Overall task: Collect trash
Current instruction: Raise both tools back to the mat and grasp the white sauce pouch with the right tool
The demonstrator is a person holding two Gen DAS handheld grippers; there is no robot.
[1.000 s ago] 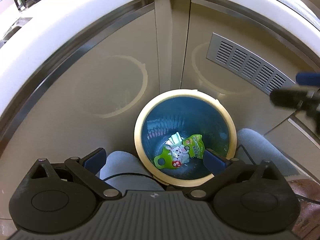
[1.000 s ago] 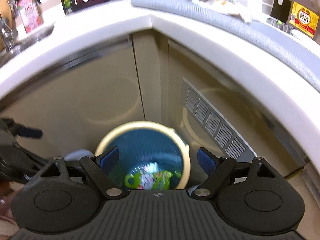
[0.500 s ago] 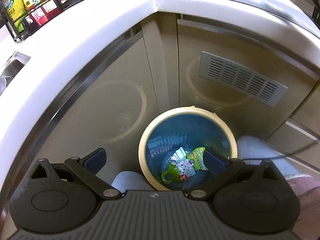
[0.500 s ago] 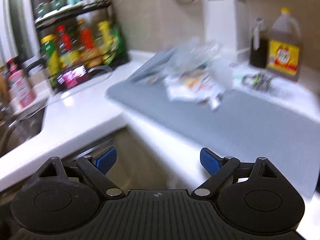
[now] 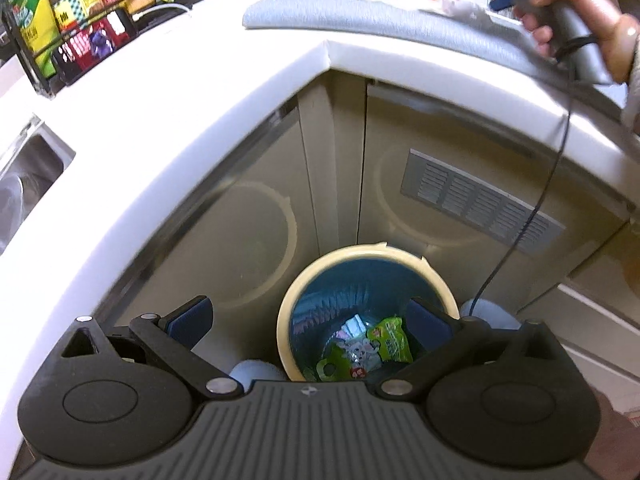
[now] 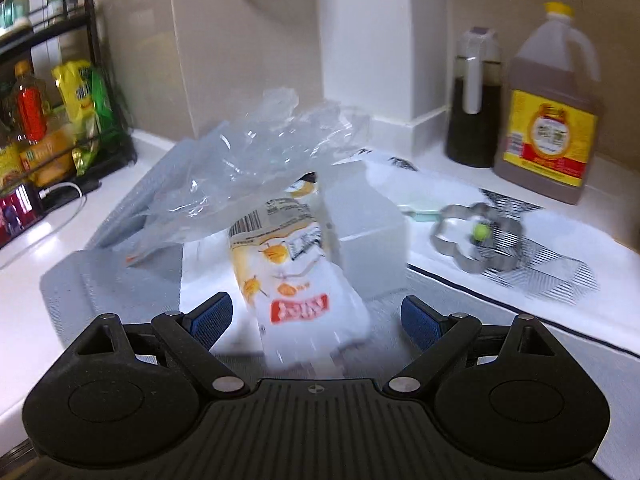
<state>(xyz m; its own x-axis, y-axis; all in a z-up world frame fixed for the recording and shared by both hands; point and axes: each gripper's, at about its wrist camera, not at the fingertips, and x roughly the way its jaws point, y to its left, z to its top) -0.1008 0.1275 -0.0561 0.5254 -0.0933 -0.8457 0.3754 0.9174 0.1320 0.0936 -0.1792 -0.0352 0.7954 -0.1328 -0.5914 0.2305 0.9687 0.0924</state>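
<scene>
A bin (image 5: 360, 251) with a cream rim and a blue liner stands on the floor in the cabinet corner. It holds a green wrapper (image 5: 390, 340) and other small packets. My left gripper (image 5: 308, 320) hovers open above it, with nothing between its fingers. On the counter's grey mat (image 6: 112, 280) lie a white snack wrapper with orange print (image 6: 304, 280), a crumpled clear plastic bag (image 6: 248, 160) and a white box (image 6: 364, 236). My right gripper (image 6: 316, 316) is open just in front of the white wrapper, pads off it. A hand (image 5: 576, 4) holds it over the counter.
A brown oil jug (image 6: 548, 120), a dark sauce bottle (image 6: 476, 100) and a metal flower-shaped cutter (image 6: 476, 240) sit at the counter's right. A black rack of bottles (image 6: 48, 120) stands left, near a sink (image 5: 28, 168). A cable (image 5: 532, 200) hangs before the vented cabinet door (image 5: 480, 196).
My right gripper swung from over the bin up to the counter and now faces the wrapper pile. My left gripper rose, so the bin looks smaller and lower.
</scene>
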